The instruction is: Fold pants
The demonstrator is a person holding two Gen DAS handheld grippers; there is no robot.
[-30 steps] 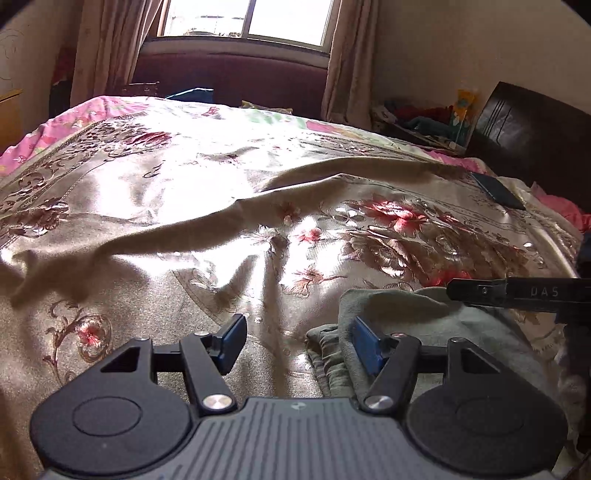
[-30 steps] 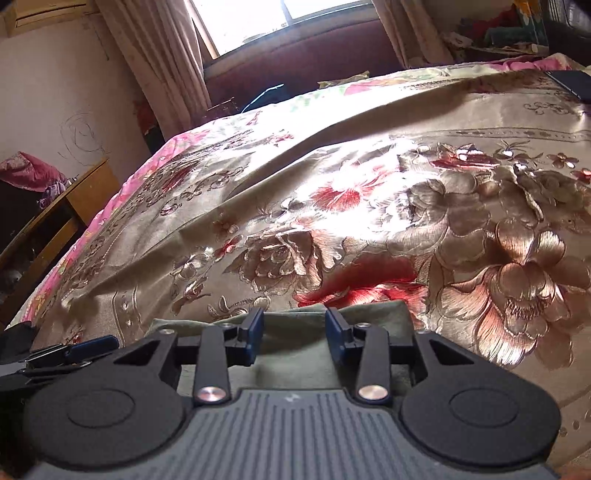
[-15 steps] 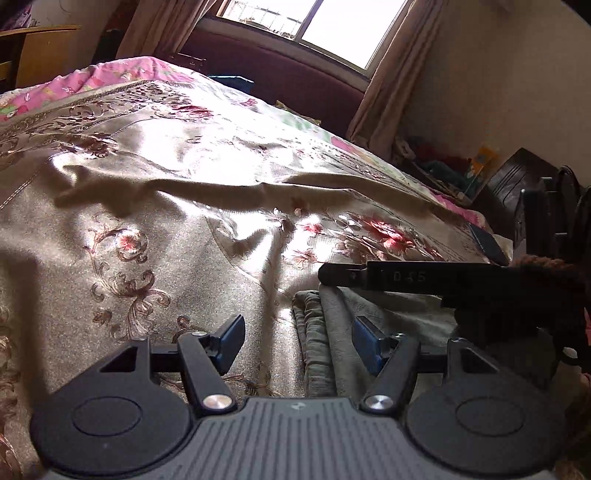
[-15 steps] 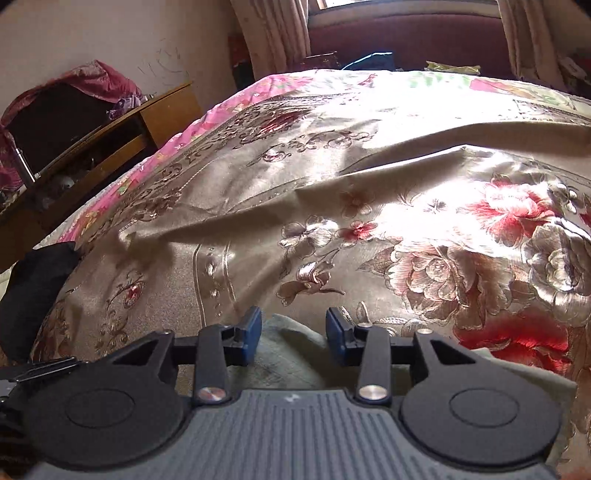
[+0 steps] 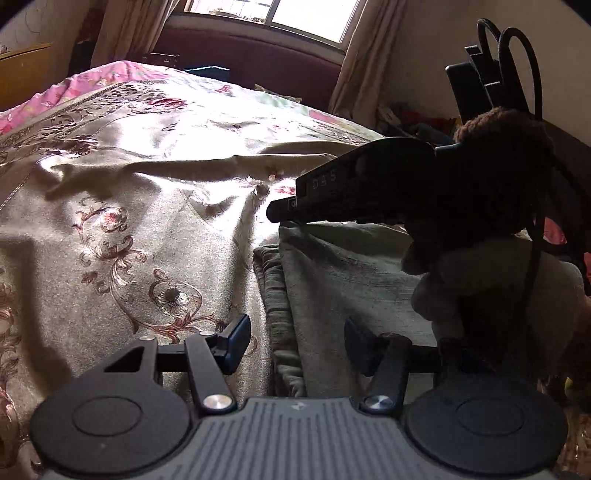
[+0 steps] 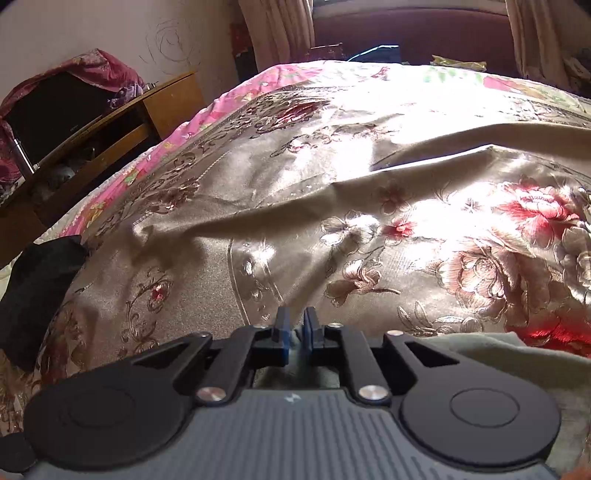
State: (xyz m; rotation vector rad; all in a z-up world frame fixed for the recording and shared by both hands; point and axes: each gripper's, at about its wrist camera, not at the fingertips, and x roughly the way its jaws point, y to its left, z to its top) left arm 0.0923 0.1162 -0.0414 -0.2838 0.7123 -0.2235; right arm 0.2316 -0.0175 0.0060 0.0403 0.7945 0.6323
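My right gripper [image 6: 295,334] is closing, its blue pads almost together, and a thin pinch of the grey-green pants [image 5: 354,280] sits between them — I can see the dull cloth in the narrow gap and running back under the gripper body. My left gripper [image 5: 295,341] is closing too, but its fingers still stand well apart; the gathered, ribbed edge of the pants runs up between them without either pad pressing on it, the left pad [image 5: 236,341] over the bedspread and the right one in shadow over the cloth. The pants lie folded in a flat bundle on the bed at its near edge, on the shiny gold bedspread [image 5: 122,229] with its red and pink flowers. From my left camera, the right gripper shows side-on as a dark shape [image 5: 354,184] reaching in from the right, its tip at the far corner of the bundle, with a brown sleeve [image 5: 502,147] behind it and a black cable looping above. Sun from the window [image 5: 280,14] glares off the spread. From my right camera, a wooden cabinet [image 6: 122,122] stands at the left beyond the bed, and a black cloth [image 6: 37,288] lies on the bed's left edge.
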